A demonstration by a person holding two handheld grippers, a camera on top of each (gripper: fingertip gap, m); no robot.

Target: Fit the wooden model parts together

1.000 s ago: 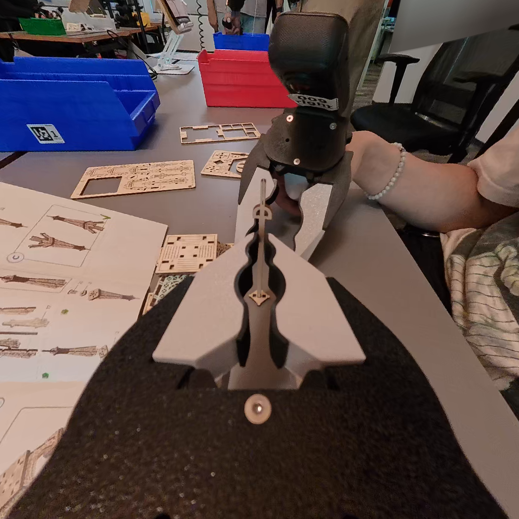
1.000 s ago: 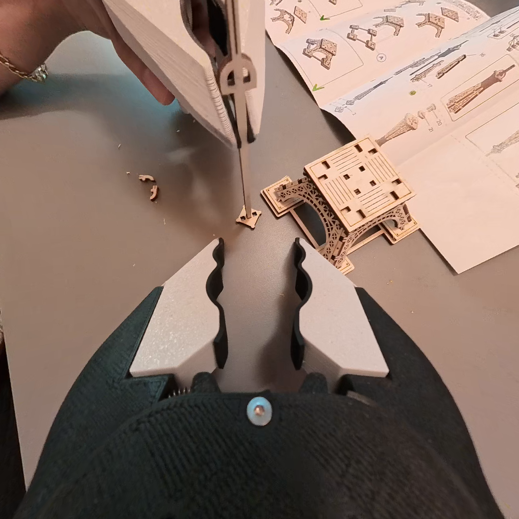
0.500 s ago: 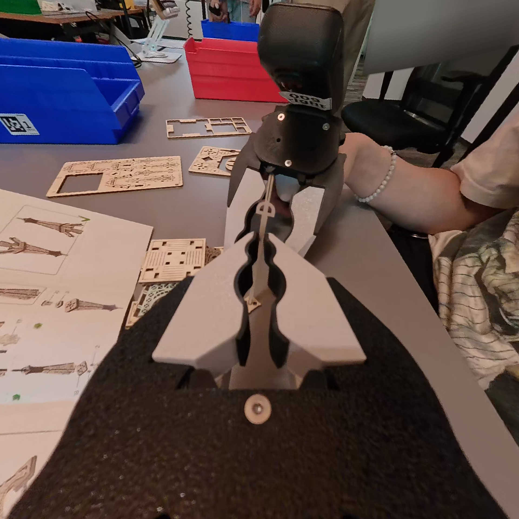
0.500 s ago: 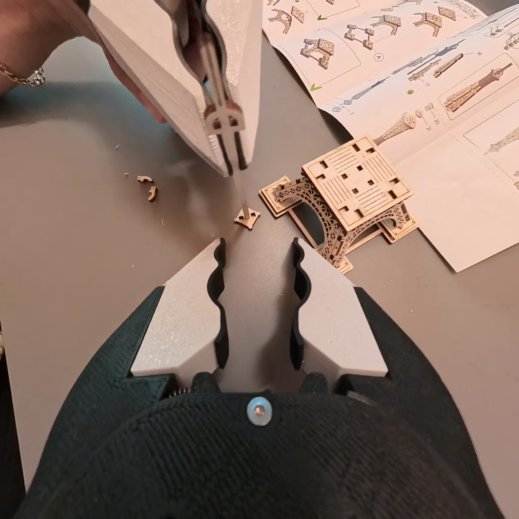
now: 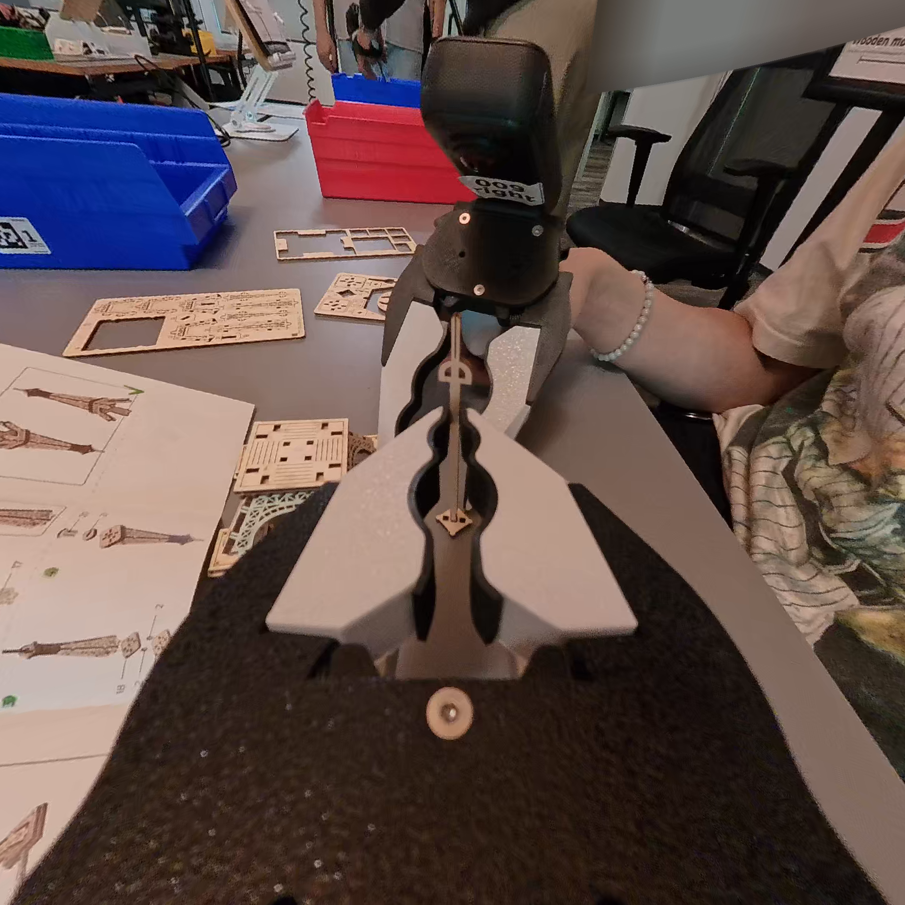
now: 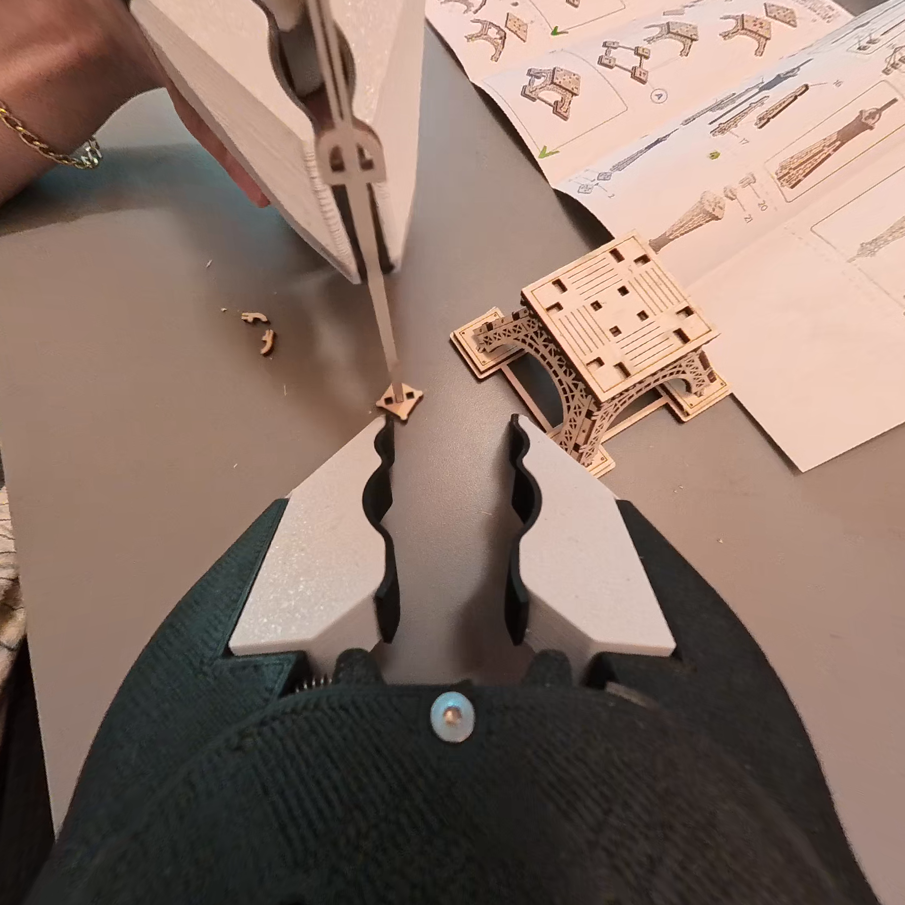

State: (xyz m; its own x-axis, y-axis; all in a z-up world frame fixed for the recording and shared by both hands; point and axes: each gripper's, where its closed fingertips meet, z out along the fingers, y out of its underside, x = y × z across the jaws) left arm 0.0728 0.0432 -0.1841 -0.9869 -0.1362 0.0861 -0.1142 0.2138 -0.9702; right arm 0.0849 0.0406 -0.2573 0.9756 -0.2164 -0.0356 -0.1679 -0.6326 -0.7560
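My left gripper (image 5: 454,421) is shut on a thin wooden spire strip (image 5: 456,455) with an arch-shaped piece near its top. The strip's lower end sits in a small square wooden piece (image 5: 454,521) on the grey table. In the right wrist view the left gripper (image 6: 374,269) leans in from the upper left with the strip (image 6: 387,323) tilted over the square piece (image 6: 399,399). My right gripper (image 6: 450,422) is open and empty, its left fingertip just short of the square piece. A built wooden tower base (image 6: 617,333) stands to the right.
An instruction sheet (image 6: 734,122) lies under and behind the tower base. Two small wood scraps (image 6: 259,328) lie to the left. Cut-out wooden sheets (image 5: 186,321), a blue bin (image 5: 98,186) and a red bin (image 5: 382,147) are farther back. A person's forearm (image 5: 685,352) rests at the table's right edge. Tip to tip, the grippers are about 7 cm apart.
The left gripper has leaned over, so the strip now tilts instead of standing straight. The square piece has slid slightly toward my right gripper's left fingertip. The right gripper stays open.
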